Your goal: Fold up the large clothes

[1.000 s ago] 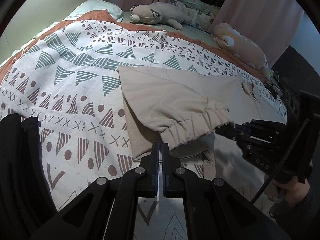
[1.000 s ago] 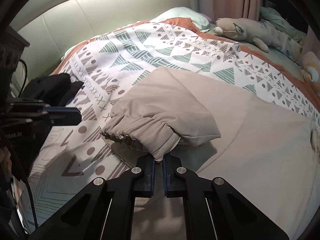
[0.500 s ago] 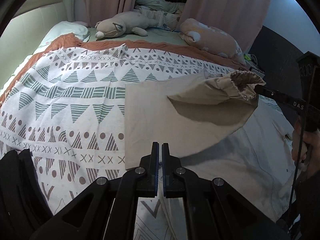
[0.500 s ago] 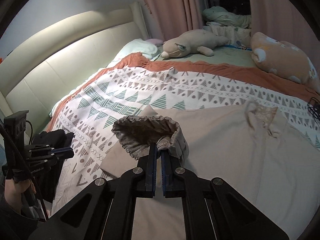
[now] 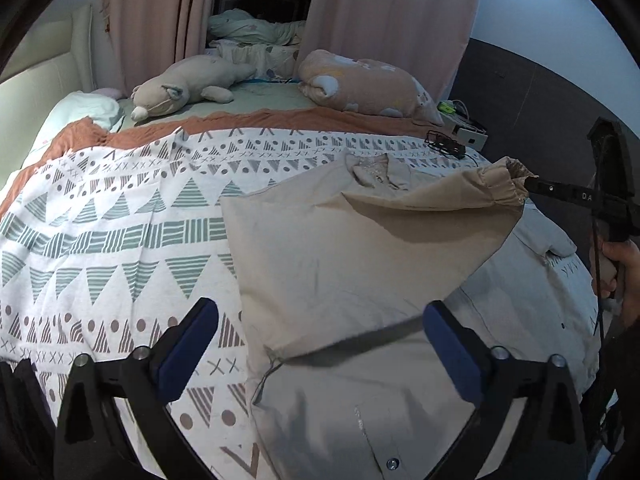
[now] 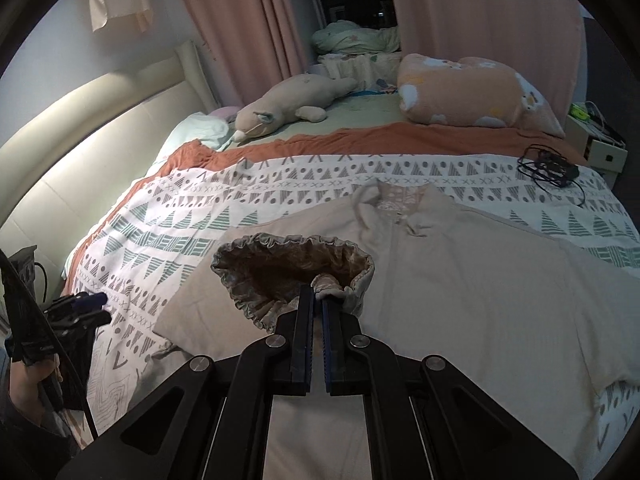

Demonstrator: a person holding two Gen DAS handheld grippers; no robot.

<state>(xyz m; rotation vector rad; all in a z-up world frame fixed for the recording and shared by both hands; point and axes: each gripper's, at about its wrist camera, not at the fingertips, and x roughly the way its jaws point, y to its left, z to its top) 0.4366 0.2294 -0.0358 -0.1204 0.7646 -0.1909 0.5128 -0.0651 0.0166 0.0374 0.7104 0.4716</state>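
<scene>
Right gripper [image 6: 316,300] clamps sleeve cuff [image 6: 292,268], mid-fold across beige jacket [image 6: 460,292]; left gripper [image 5: 320,344] just opened, empty. Other folds remain.

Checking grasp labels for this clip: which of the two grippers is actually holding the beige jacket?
The right gripper, shut on the jacket's elastic cuff and holding that sleeve above the bed. The left gripper has just opened wide and grips nothing.

matte black two-finger grippers [image 5: 320,344] [image 6: 316,300] with dark blue pads [image 5: 188,340] and silver screws at the linkage pivots. white lettering on the right one's finger, a thin black cable trailing beside its handle. dark sleeve at the right hand [image 5: 622,276].
</scene>
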